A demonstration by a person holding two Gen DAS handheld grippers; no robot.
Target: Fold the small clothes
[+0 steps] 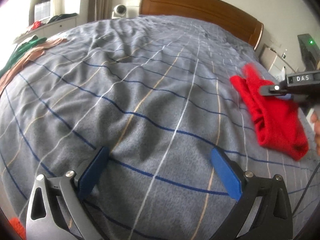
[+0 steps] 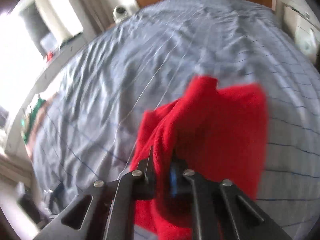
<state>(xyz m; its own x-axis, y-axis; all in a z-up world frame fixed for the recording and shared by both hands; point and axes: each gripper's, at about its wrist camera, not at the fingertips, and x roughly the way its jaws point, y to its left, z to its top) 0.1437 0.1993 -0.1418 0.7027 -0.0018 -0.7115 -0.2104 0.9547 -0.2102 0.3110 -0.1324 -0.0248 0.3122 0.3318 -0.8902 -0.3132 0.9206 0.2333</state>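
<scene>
One red garment [image 2: 210,124] apparently clamped in right gripper [image 2: 163,158] jaws; left gripper [image 1: 159,156] jaws apart, empty.

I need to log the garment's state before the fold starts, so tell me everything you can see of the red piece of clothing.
The red garment is small, of soft, fleecy-looking knit, bunched and partly doubled over, with a gathered, ribbed-looking opening along one edge. The right gripper is clamped on a fold of it near its top; the rest hangs and drapes down to the grey checked blanket at the bed's right side. Its upper tip is motion-blurred. Nothing else touches it; the left gripper is open, well apart.
</scene>
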